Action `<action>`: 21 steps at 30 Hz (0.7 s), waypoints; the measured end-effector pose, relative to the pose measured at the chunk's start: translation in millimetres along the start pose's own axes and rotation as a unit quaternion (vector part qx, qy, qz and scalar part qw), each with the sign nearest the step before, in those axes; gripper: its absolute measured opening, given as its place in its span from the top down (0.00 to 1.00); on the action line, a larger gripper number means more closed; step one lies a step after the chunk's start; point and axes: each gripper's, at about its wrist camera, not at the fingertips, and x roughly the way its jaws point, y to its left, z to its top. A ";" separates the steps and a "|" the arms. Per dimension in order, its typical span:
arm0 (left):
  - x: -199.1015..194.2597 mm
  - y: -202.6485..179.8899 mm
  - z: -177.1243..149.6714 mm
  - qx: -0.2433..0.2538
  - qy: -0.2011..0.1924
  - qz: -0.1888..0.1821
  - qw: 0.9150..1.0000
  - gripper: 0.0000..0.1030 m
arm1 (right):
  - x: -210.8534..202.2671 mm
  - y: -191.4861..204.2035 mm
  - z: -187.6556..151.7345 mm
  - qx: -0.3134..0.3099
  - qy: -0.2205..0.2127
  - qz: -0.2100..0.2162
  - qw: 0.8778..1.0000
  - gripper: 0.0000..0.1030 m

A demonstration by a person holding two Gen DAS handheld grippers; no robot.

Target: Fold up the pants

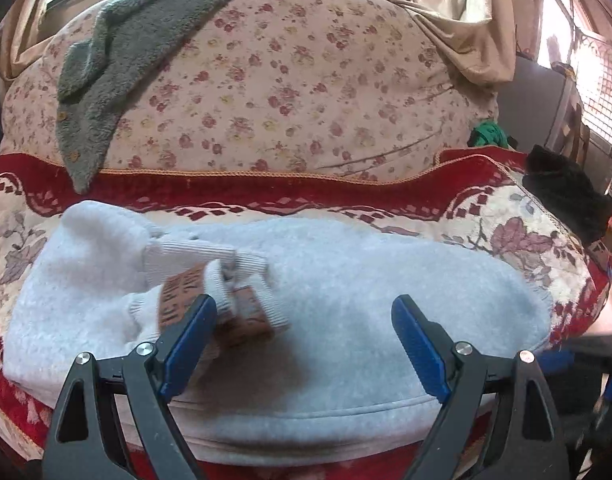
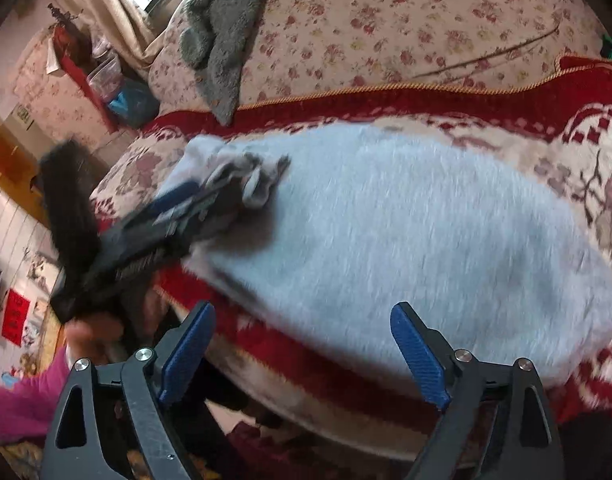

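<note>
The pants point(image 1: 346, 280) lie in a pale grey, fleecy bundle on the red patterned blanket point(image 1: 266, 196) at the near edge of the bed, folded over into a thick oblong. The ribbed cuffs point(image 1: 210, 256) and a brown label point(image 1: 242, 312) sit on top, toward the left end. The left hand-held gripper point(image 1: 304, 340) hovers just over that label with its jaws wide apart — nothing between the pads. The right hand-held gripper point(image 2: 302, 344) is spread open too, empty, hanging over the blanket at the bundle's near side. Behind lies a grey fluffy garment point(image 1: 118, 60) on the floral bedspread point(image 1: 306, 92). This fabric looks soft, light and floppy — it will sag and slide rather than hold a crease. The best hold looks like a pinch through all layers at the two ends of the near folded edge.
</note>
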 end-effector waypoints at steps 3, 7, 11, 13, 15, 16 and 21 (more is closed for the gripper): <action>5.0 -8.7 2.9 0.007 0.005 -0.010 1.000 0.14 | 2.8 -11.8 -21.8 0.026 0.007 0.019 0.999 0.09; 13.4 -18.7 11.5 0.009 0.016 -0.038 0.999 0.13 | 10.0 -37.2 -44.9 0.079 0.009 0.042 0.996 0.09; 23.4 -31.1 19.4 0.017 0.025 -0.067 0.997 0.07 | 12.8 -65.9 -57.7 0.142 -0.011 0.058 0.988 0.08; 31.3 -37.7 22.5 0.025 0.035 -0.076 0.996 0.07 | 15.1 -78.9 -59.8 0.166 -0.024 0.052 0.984 0.07; 39.7 -44.3 25.5 0.035 0.043 -0.081 0.995 0.07 | 16.6 -87.4 -62.1 0.186 -0.037 0.039 0.981 0.06; 43.5 -46.8 27.4 0.038 0.046 -0.082 0.995 0.07 | 19.8 -91.8 -65.4 0.202 -0.041 0.045 0.978 0.05; 63.6 -60.3 42.5 0.058 0.062 -0.109 0.990 0.07 | 22.4 -93.3 -66.6 0.208 -0.075 0.052 0.974 0.03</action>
